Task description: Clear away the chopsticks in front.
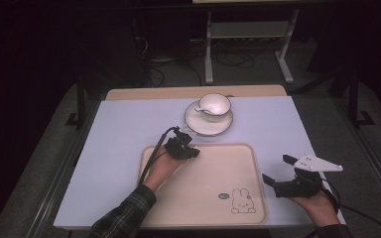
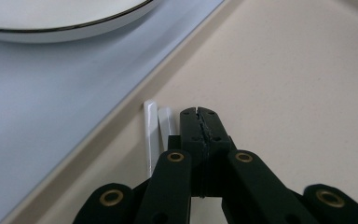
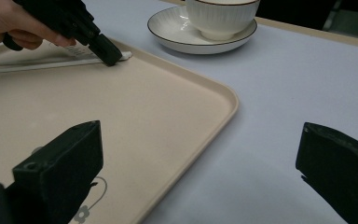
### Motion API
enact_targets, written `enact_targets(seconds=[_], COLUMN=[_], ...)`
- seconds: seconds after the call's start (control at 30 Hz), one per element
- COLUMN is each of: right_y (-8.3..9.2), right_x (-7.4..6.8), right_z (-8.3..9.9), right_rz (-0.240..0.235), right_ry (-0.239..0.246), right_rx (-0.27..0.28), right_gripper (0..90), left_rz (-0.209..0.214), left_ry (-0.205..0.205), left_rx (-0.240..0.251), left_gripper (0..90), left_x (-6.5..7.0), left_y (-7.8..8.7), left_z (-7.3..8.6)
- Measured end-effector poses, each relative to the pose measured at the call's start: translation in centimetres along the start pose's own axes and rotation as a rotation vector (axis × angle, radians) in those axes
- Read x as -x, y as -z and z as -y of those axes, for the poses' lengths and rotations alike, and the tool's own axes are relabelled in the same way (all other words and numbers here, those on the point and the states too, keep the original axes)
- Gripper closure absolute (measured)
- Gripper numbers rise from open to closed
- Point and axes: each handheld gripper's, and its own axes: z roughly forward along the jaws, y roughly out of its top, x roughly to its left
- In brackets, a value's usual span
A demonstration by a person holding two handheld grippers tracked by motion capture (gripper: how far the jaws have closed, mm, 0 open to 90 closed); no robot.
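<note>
Tongs: two; white sticks [image 2: 150, 135]: two; tray [image 1: 238, 163]: one.

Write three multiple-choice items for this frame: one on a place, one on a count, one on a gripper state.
1. Where does the cup stand?
A. on the saucer
B. on the tray
C. on the floor

2. How many rabbit drawings are on the tray?
A. none
B. one
C. three

3. How do the right gripper's jaws stand?
A. shut
B. wide apart
C. clamped on the cup

Key: A, the cup sits in the saucer beyond the tray; B, a single rabbit marks the near corner; B, a broad gap separates the jaws in the right gripper view.
</note>
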Motion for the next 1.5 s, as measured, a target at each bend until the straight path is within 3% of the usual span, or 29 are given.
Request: enact_targets(seconds=[0.5,0.77,1.23,1.5], right_y=[0.0,0.0,0.0,-0.1], right_x=[-0.1,-0.1,-0.2,-0.2], right_z=[0.0,0.0,-0.1,-0.1], right_rz=[0.001,0.002,0.002,0.001], right_ry=[-0.001,0.001,0.003,0.004], right_rx=[0.000,-0.004,-0.003,-0.002], right_gripper=[0.0,0.0,0.0,0.0], left_rz=[-0.029,-0.033,-0.062,-0.066], left_ry=[0.066,0.077,0.130,0.149], left_rx=[-0.019,-0.034,-0.035,-0.023], left_gripper=[89.3,88.2,88.2,87.6], left_x=[-2.2,-2.4,-3.1,-3.2], left_y=[3.3,5.3,8.5,9.0], left_z=[3.2,5.4,8.9,9.5])
